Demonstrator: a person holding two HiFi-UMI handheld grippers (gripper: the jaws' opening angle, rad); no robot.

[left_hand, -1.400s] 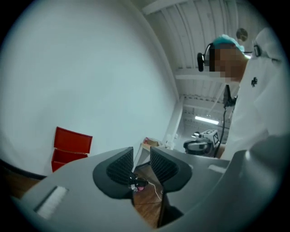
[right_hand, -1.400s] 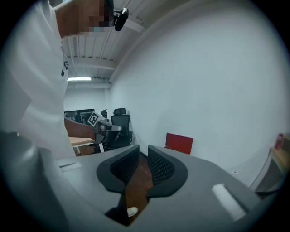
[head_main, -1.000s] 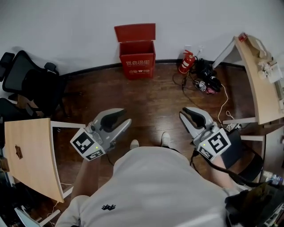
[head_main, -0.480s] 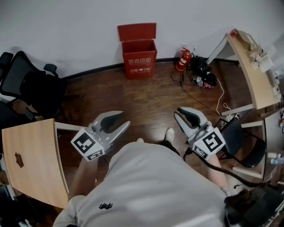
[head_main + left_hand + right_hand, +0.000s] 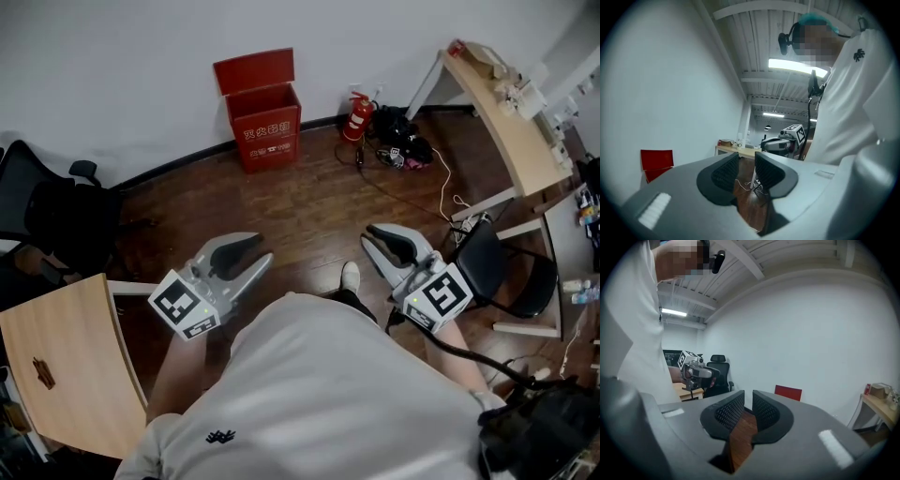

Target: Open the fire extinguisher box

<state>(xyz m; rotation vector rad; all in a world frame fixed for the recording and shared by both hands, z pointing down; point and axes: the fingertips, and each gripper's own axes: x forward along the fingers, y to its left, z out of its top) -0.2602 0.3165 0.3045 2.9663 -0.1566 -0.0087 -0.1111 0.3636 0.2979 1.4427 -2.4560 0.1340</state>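
The red fire extinguisher box [image 5: 266, 130] stands on the wooden floor against the white wall, its lid [image 5: 254, 71] raised against the wall. A red extinguisher [image 5: 354, 115] stands on the floor to its right. My left gripper [image 5: 260, 249] and right gripper [image 5: 367, 240] hang close to the person's body, well short of the box. Both point toward the wall. In the left gripper view the left gripper [image 5: 746, 157] shows a gap with nothing in it and the box [image 5: 656, 162] far off. The right gripper [image 5: 748, 395] has a narrow empty gap.
A black office chair [image 5: 58, 208] stands at the left, with a wooden desk [image 5: 67, 367] below it. Another desk [image 5: 507, 123] runs along the right, a black chair [image 5: 506, 273] in front of it. A bag and cables [image 5: 399, 150] lie beside the extinguisher.
The head view has swung to the right, so the box and the extinguisher sit further left in the picture. Both grippers keep their places by the body, jaws unchanged.
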